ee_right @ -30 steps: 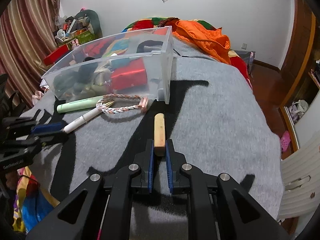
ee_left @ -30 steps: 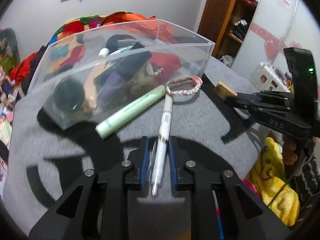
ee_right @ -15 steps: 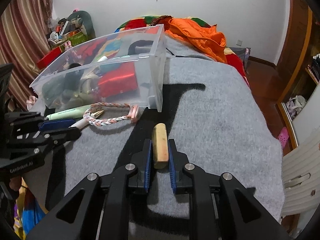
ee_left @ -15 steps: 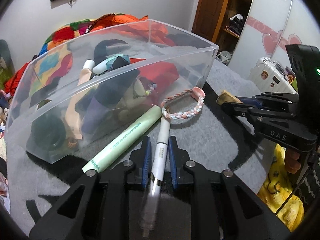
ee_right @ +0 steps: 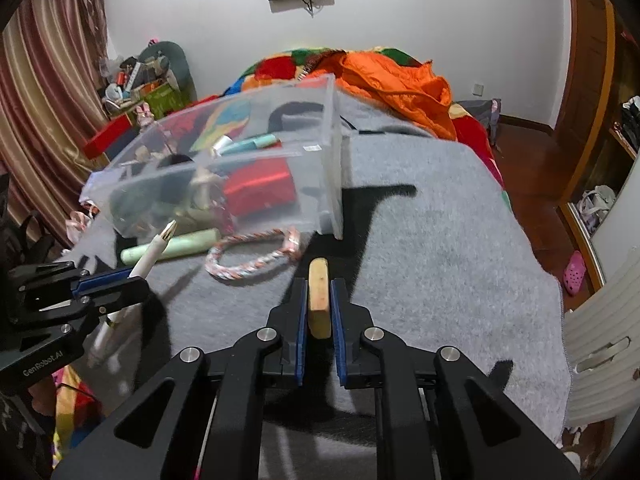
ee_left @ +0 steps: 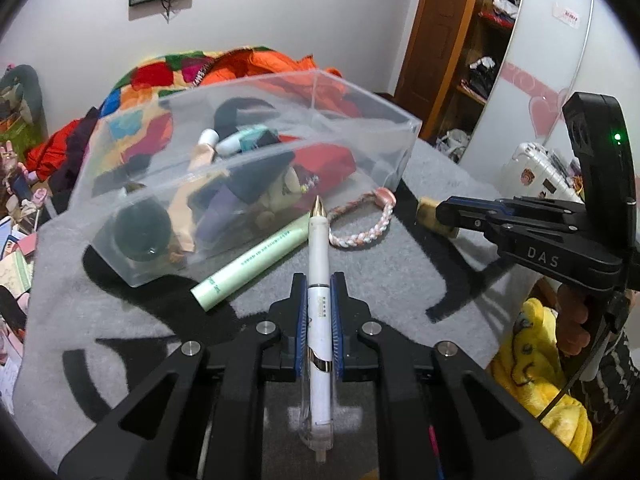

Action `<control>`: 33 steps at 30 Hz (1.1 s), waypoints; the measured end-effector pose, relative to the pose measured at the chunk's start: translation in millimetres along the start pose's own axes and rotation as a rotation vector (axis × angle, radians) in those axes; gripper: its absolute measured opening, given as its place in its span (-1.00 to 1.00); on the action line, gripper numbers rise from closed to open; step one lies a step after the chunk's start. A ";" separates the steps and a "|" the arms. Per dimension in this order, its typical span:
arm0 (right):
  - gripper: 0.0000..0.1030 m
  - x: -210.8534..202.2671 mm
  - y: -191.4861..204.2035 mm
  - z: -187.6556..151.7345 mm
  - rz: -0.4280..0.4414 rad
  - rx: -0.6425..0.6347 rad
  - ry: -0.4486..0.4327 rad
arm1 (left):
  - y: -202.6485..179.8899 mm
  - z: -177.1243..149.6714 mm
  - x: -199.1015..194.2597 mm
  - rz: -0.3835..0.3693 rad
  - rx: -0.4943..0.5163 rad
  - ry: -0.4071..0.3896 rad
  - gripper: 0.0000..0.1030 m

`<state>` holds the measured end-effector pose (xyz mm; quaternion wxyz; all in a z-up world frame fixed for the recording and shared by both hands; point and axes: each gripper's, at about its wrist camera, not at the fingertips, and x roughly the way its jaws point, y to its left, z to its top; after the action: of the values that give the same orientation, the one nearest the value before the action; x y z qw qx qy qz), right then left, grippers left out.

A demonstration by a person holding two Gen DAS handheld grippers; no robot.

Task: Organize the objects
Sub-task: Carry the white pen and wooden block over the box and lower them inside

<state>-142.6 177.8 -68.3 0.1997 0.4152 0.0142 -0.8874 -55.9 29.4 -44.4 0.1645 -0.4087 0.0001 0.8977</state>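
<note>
Pens like the white pen (ee_left: 319,280) feel light, stiff and slick, so our left gripper (ee_left: 319,312) pinches mid-barrel. Our right gripper (ee_right: 319,300) clamps the small wooden block (ee_right: 318,296), rigid and light, both near the clear bin (ee_left: 224,168)

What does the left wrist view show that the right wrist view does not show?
Only the left wrist view shows the white suitcase and the yellow plush toy.

Only the right wrist view shows the striped curtain and the pink shoe.

Both show the clear plastic bin, the pale green tube, the braided rope ring, the left gripper clamping the white pen, and the right gripper clamping the small wooden block.
</note>
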 end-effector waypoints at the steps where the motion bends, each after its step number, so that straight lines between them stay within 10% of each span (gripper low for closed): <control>1: -0.81 -2.9 2.8 0.9 0.002 -0.004 -0.008 | -0.1 1.3 -3.8 0.004 -0.001 -0.011 -0.80; 16: -0.78 -22.2 14.1 11.0 0.024 -0.047 -0.052 | 15.1 26.6 -51.1 0.025 -0.067 -0.163 -0.80; 33: -0.06 7.8 -2.6 -6.6 -0.093 -0.062 0.007 | 35.7 85.2 -81.2 0.070 -0.102 -0.299 -0.80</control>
<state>-143.2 178.8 -78.8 0.1708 0.4106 0.0615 -0.8935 -79.3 -16.9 67.2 0.1105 -0.2781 -0.0557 0.9526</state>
